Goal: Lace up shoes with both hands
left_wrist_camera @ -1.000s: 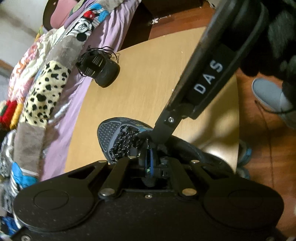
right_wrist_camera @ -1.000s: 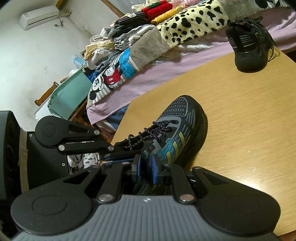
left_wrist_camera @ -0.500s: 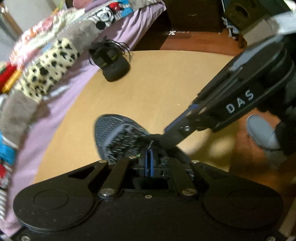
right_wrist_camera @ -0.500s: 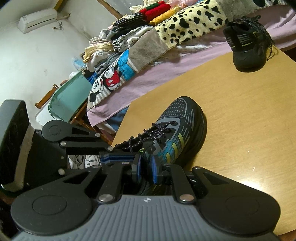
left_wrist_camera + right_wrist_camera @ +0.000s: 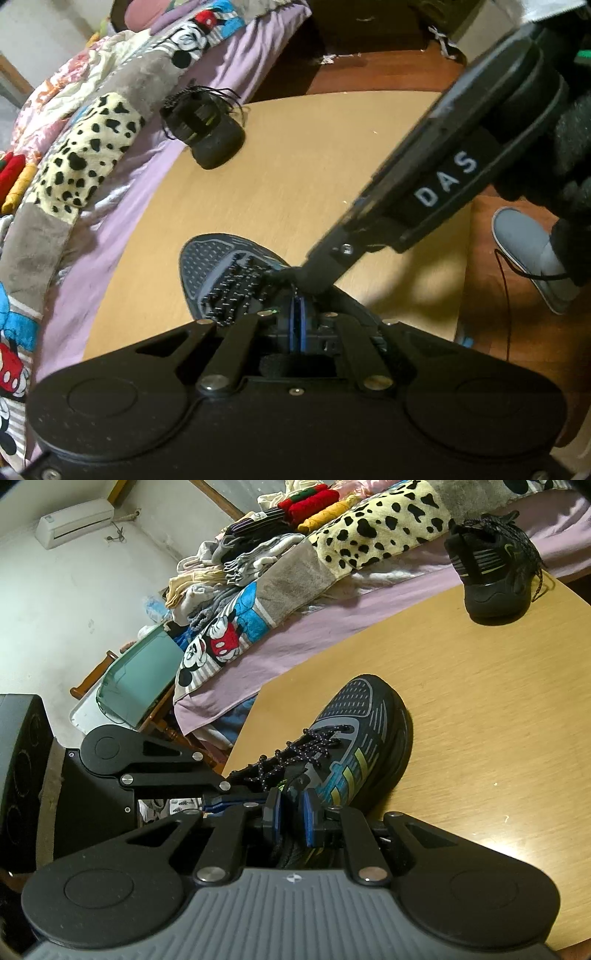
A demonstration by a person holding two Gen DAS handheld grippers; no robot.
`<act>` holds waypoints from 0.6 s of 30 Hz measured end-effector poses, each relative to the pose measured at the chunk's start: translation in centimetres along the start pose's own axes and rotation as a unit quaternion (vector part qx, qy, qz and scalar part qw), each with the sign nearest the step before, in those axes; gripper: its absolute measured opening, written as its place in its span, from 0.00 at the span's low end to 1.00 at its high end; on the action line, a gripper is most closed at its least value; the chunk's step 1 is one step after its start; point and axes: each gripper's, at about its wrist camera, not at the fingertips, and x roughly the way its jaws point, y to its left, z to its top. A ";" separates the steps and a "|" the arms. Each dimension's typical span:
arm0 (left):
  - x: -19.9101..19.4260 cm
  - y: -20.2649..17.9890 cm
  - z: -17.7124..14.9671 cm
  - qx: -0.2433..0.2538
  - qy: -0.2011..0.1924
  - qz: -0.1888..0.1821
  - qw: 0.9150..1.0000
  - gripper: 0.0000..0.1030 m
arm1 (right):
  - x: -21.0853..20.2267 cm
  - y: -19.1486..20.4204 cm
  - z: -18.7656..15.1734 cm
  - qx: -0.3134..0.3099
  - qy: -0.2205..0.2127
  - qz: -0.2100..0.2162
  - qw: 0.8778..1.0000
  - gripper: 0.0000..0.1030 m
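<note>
— Where's the shoe?

— The shoe (image 5: pixel 354 749) sits on the bench (image 5: pixel 498 709) near its edge, toe pointing away from me, laces (image 5: pixel 295 749) criss-crossed up the front. My right claw (image 5: pixel 291 812) is at the shoe's collar, pads (image 5: pixel 307 819) a narrow gap apart with dark material of the shoe between them; whether that's lace or tongue I can't tell.

— And the left?

— My left claw (image 5: pixel 297 314) is fully closed over the shoe's (image 5: pixel 229 273) laced part. Whether a lace is pinched in it I can't make out; the pads meet right where the laces (image 5: pixel 236 288) blur.

— What's crowding you?

— The right claw's body, marked DAS (image 5: pixel 443 177), slants across my left view and covers the shoe's rear half. From the right view, the left claw (image 5: pixel 236 795) comes in from the side, tips just beside my own pads.

— Anything else around?

— A second black shoe (image 5: pixel 487 572) stands well apart at the far edge of the bench, laces loose. Beyond the bench is a bed (image 5: pixel 332 627) with a purple sheet and a patchwork blanket (image 5: pixel 369 528), folded clothes (image 5: pixel 251 550) stacked on it. A grey slipper (image 5: pixel 524 243) is on the floor, partly cut off by a dark sleeve (image 5: pixel 569 155).
</note>
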 end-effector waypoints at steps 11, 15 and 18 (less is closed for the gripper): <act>-0.1 0.1 -0.1 0.001 -0.024 0.005 1.000 0.00 | -0.1 -0.1 0.0 0.009 0.000 0.005 1.000 0.14; 0.1 0.1 -0.3 0.010 -0.038 0.002 0.999 0.00 | -0.2 -0.9 -0.1 0.051 -0.006 0.013 0.999 0.16; 0.1 0.2 -0.6 0.013 -0.048 0.000 0.999 0.00 | -0.3 -1.9 -0.3 0.102 -0.020 0.025 0.994 0.16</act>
